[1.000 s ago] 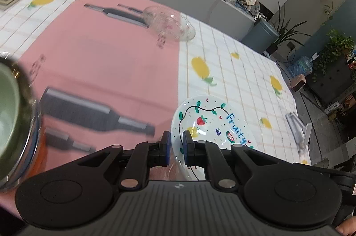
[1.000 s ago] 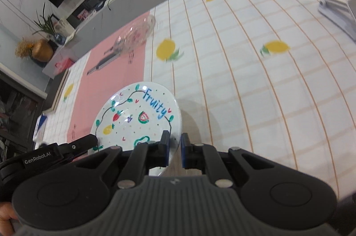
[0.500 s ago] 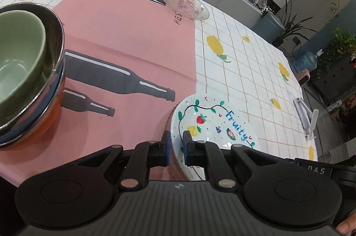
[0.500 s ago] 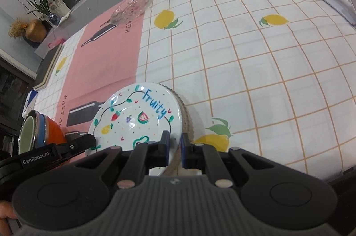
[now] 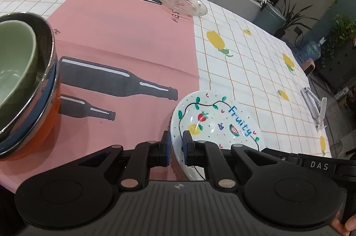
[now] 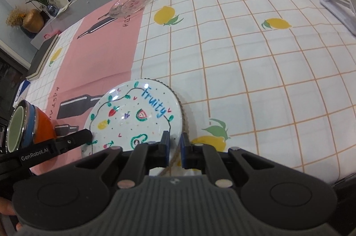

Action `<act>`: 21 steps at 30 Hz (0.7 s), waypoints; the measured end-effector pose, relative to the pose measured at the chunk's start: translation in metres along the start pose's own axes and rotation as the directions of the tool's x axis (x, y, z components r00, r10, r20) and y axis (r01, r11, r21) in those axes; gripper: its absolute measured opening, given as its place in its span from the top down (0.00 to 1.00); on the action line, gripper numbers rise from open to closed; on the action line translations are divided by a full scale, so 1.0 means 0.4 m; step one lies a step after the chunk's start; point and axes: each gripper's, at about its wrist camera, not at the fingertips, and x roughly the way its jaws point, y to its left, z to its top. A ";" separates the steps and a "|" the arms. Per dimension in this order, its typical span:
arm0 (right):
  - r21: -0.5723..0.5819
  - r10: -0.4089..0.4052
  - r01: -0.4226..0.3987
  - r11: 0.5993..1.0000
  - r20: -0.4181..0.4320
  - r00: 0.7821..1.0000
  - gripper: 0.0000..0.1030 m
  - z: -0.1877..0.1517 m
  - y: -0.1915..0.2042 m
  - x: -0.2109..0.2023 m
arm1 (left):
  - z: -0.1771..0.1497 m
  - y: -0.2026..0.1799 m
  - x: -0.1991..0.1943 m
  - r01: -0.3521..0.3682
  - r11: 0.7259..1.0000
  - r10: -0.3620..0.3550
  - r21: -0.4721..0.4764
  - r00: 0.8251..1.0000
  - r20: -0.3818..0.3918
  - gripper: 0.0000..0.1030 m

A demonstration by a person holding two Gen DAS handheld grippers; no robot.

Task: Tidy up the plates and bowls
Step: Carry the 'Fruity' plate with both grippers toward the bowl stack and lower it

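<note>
plate pinched from both sides at the near edge

left tool and right tool each pinch opposite rims of the fruity plate, which lies over a woven mat near the surface's near edge. stacked bowls sit leftward, glass plate far across.

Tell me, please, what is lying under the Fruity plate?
Under the Fruity plate a ridged, tan round edge shows along its right side, probably a woven mat or another plate. The plate covers the rest, so I cannot tell which.
</note>
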 end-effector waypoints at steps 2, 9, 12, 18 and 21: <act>-0.010 -0.009 0.009 1.000 0.002 1.000 0.93 -0.002 0.002 0.002 | 0.000 -0.005 0.000 -0.008 1.000 0.008 0.017 1.000 0.003 0.89; -0.057 -0.037 0.038 0.998 0.010 0.999 0.94 -0.009 0.017 0.005 | -0.002 -0.015 0.004 -0.042 0.997 0.041 0.061 0.999 0.006 0.89; -0.060 -0.041 0.042 0.997 0.014 0.999 0.94 -0.009 0.017 0.006 | -0.004 -0.014 0.008 -0.047 0.997 0.048 0.063 0.999 -0.004 0.89; -0.079 -0.060 0.063 0.995 0.029 0.998 0.93 -0.012 0.028 0.006 | -0.003 -0.018 0.008 -0.054 0.996 0.055 0.075 0.999 -0.002 0.89; -0.085 -0.058 0.061 0.995 0.034 0.998 0.90 -0.014 0.029 0.007 | -0.003 -0.019 0.007 -0.053 0.996 0.053 0.075 0.999 0.001 0.88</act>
